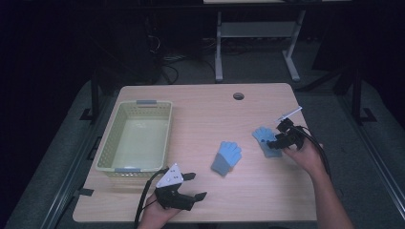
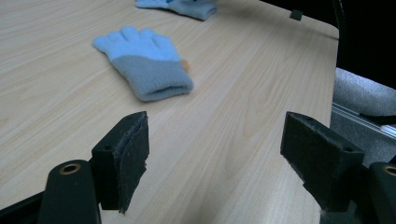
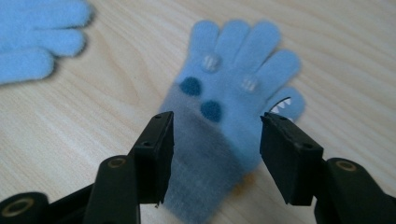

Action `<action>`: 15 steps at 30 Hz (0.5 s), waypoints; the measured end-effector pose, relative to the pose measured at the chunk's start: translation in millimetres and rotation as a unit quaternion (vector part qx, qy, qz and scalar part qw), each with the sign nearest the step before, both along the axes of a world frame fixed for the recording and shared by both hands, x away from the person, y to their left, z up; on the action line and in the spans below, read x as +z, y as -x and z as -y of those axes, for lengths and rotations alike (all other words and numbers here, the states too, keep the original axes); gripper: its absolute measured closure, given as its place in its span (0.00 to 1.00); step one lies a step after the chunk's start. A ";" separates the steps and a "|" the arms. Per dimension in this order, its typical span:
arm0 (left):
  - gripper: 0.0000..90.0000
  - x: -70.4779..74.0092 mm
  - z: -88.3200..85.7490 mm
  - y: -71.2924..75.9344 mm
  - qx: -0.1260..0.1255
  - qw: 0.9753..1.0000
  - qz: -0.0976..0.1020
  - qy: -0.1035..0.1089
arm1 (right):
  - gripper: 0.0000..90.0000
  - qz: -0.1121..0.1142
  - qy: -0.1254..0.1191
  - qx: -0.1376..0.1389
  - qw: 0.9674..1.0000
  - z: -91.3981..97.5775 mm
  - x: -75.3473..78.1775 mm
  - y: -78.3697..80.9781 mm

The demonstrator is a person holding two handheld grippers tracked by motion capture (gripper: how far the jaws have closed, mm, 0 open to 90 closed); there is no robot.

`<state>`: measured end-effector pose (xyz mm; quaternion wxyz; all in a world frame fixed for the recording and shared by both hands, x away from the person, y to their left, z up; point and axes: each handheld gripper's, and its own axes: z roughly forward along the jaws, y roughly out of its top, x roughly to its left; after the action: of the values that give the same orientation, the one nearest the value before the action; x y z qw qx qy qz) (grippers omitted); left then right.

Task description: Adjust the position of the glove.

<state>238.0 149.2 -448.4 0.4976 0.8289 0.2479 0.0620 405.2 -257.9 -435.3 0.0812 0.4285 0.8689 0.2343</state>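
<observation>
Two light-blue knit gloves with grey cuffs lie flat on the wooden table. One glove (image 1: 226,157) (image 2: 142,63) lies mid-table, fingers pointing away from me. The other glove (image 1: 264,138) (image 3: 233,88) lies to its right and has dark blue dots and a small toothed mouth on it. My right gripper (image 1: 276,143) (image 3: 216,149) hovers low over this glove's grey cuff, its jaws straddling the cuff with no visible squeeze. My left gripper (image 1: 196,186) (image 2: 217,154) rests near the front edge, open wide with nothing between its jaws, pointing toward the middle glove.
A pale yellow plastic basket (image 1: 143,103) stands on the left half of the table. A round cable hole (image 1: 238,96) sits near the far edge. Bare wood (image 1: 200,124) lies between basket and gloves. Desk legs and cables stand on the floor behind.
</observation>
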 end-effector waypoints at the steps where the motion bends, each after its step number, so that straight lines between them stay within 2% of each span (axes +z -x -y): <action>1: 0.26 0.0 -0.2 -0.1 0.000 1.000 -0.001 0.000 | 0.53 -0.003 0.010 0.005 1.000 -1.7 -4.0 -1.6; 6: 0.26 -0.1 0.6 0.6 0.000 1.000 -0.002 -0.001 | 0.63 -0.008 0.019 0.014 1.000 -4.5 -12.8 -2.1; 7: 0.26 -0.1 0.6 0.6 0.000 1.000 -0.002 -0.001 | 0.63 -0.008 0.019 0.014 1.000 -4.5 -12.8 -2.1; 8: 0.26 -0.4 1.3 1.0 0.000 1.000 -0.002 -0.004 | 0.65 0.002 0.021 0.013 1.000 -6.1 -14.0 -0.1; 12: 0.26 -0.7 2.2 1.3 -0.001 1.000 0.000 -0.005 | 0.68 0.001 0.026 0.009 1.000 -8.0 -13.7 1.1; 14: 0.26 -0.3 2.6 2.4 -0.002 1.000 0.000 -0.007 | 0.76 -0.002 0.026 0.005 1.000 -10.0 -13.1 2.1; 15: 0.26 -0.3 2.6 2.4 -0.002 1.000 0.000 -0.007 | 0.76 -0.002 0.026 0.005 1.000 -10.0 -13.1 2.1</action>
<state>235.5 146.5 -448.6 0.4918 0.8329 0.2461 0.0627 403.1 -248.0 -448.4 0.0891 0.4224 0.8770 0.2110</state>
